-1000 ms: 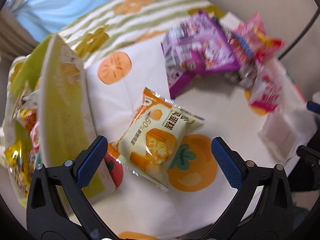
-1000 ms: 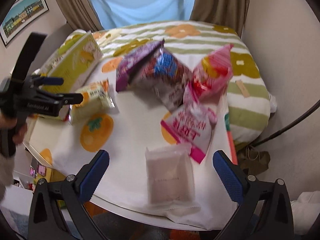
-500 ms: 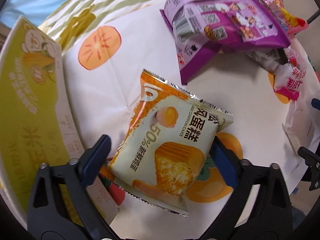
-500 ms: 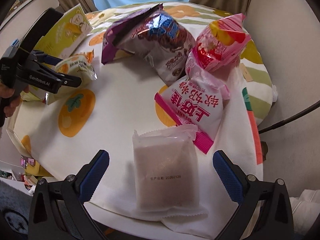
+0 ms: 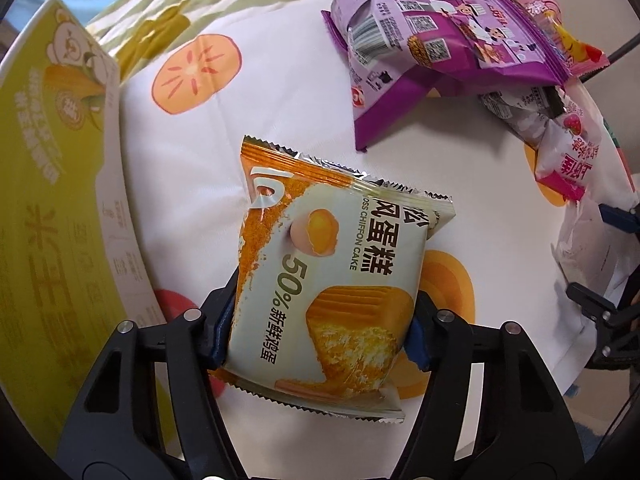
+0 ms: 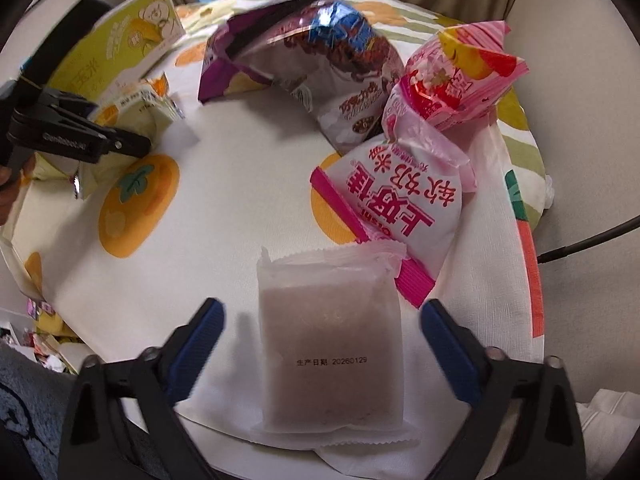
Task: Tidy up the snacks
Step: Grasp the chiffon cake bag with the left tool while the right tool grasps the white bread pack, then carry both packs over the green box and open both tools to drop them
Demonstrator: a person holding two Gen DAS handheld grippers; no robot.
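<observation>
Now L gripper (image 5: 320, 332) is pinching chiffon cake pack (image 5: 332, 280) after closing in, R gripper (image 6: 320, 320) narrowing, unpressed, around frosted pouch (image 6: 328, 344); both pickups starting.

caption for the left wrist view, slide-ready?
Left gripper, fingers just closing, clamps the chiffon cake packet on the fruit-print tablecloth beside the yellow-green box.

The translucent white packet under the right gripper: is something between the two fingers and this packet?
Nothing visible. The right gripper is open, and the translucent white packet lies between its blue fingers with bare tablecloth on both sides. The pink candy bag overlaps only the packet's far corner.
</observation>
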